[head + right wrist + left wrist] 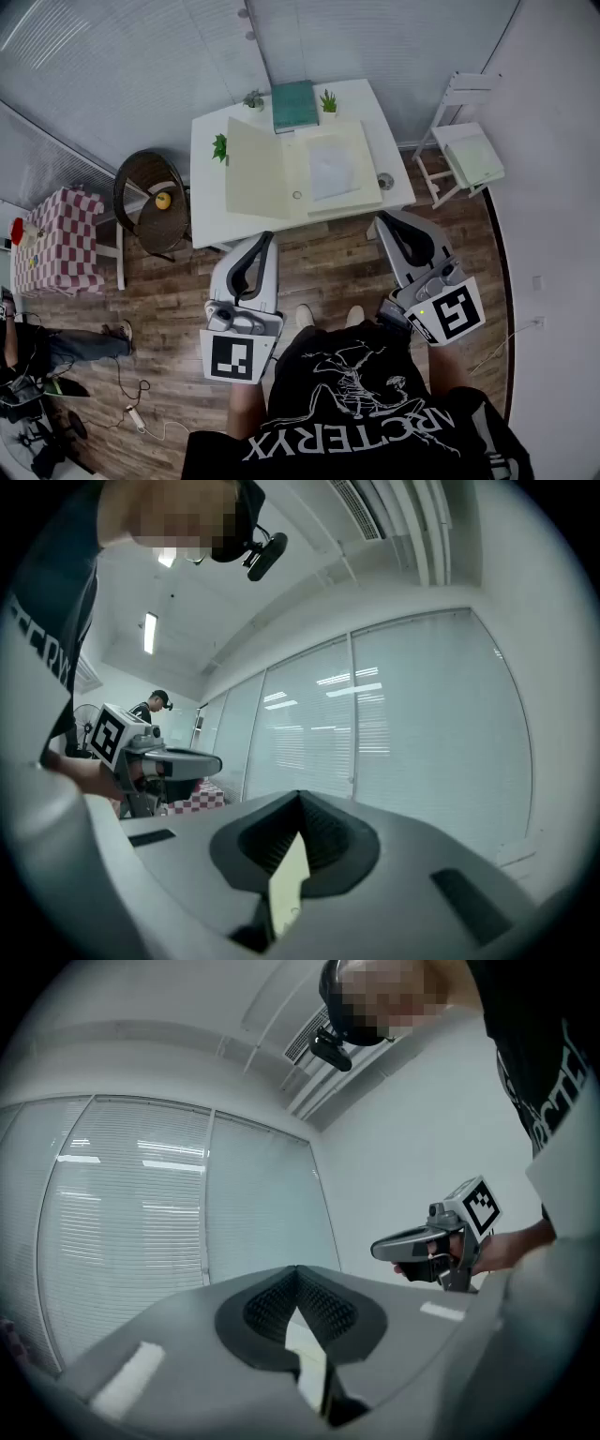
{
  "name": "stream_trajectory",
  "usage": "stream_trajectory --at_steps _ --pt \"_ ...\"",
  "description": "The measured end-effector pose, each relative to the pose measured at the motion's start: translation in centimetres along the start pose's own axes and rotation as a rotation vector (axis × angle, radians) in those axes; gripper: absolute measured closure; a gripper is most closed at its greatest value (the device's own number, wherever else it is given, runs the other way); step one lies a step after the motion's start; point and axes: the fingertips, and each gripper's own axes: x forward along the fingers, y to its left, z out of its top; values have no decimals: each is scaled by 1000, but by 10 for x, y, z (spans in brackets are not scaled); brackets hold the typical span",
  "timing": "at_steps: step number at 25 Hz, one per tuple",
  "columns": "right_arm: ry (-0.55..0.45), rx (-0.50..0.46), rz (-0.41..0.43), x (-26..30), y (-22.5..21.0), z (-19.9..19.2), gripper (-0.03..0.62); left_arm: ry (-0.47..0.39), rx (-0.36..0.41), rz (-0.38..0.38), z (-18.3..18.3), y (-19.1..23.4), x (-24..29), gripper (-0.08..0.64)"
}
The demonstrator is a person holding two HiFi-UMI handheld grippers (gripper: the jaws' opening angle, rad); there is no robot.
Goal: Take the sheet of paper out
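Note:
In the head view a cream folder [258, 173] lies open on the white table [208, 230]. A white sheet of paper [330, 167] rests on its right half. My left gripper [266, 238] and right gripper [382, 223] are held level close to my body, short of the table's front edge, touching nothing. Both are shut and hold nothing. The left gripper view shows my left gripper [298, 1274] with jaws together, aimed at window blinds, and the right gripper [424, 1241] off to the side. The right gripper view shows closed jaws on my right gripper [300, 801].
A green book [294, 105] and small potted plants [327, 100] stand at the table's far side. A small round object [385, 180] lies by the folder. A wicker chair [152, 199] and a checkered table [52, 242] are left; a white folding stool [469, 155] is right.

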Motion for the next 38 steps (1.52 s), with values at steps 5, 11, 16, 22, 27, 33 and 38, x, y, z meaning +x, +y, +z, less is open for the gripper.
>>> stream_trajectory --at_steps 5,11,16,22,27,33,38 --pt "0 -6 8 3 0 -1 583 5 2 5 -2 0 0 549" --pt "-3 -24 17 6 0 2 583 7 2 12 -1 0 4 549" --pt "-12 -15 21 2 -11 -2 581 15 3 20 -4 -6 14 549" --pt "0 0 48 -8 -26 -11 581 25 -1 51 -4 -20 24 549" --pt "13 15 74 -16 -39 -24 581 37 -1 78 -8 -32 33 549" --pt "22 33 79 3 -54 -33 581 58 -4 79 -18 -18 54 549" --pt "41 17 78 48 -58 -41 581 49 -21 57 -32 20 81 548"
